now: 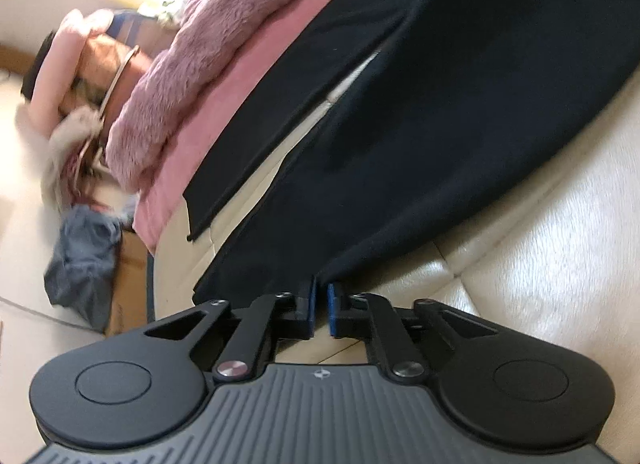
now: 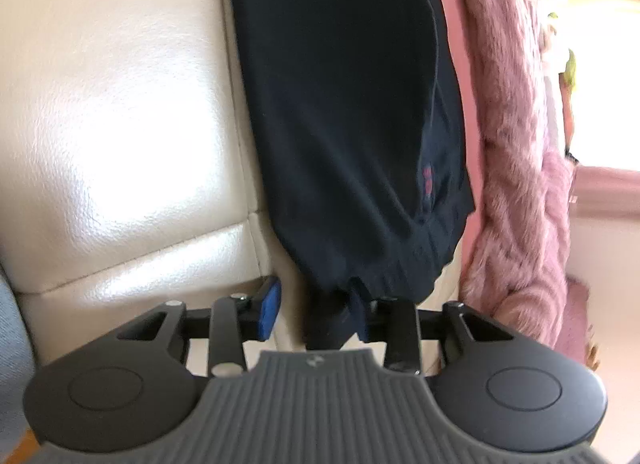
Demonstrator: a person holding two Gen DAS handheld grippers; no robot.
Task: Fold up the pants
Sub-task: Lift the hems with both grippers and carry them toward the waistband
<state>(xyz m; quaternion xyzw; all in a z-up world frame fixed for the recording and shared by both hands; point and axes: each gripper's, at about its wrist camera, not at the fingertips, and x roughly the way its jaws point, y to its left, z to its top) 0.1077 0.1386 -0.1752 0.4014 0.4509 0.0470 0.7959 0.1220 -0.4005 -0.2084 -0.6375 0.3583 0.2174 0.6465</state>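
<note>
I've got the dark navy pants [image 1: 420,111] laid out on the cream leather sofa [image 1: 540,256], which I'm using as my reference. Left gripper [image 1: 321,310]: blue pads nearly together with only a thin slit between them, pinching a corner of a pant leg hem at the tips. The two legs run away from it across the sofa cushion, with a narrow strip of cream showing between them. Right gripper [image 2: 316,314]: jaws wide apart. The ribbed waistband bunches into the gap and lies against the right-hand pad; the left blue pad [image 2: 269,310] stands clear of the cloth, so no clamp there. A small red mark [image 2: 427,179] sits on the pants near the waistband. On the far side of the pants from the sofa's bare cushion lies a fuzzy pink blanket [image 2: 516,135], its edge touching the fabric.
</note>
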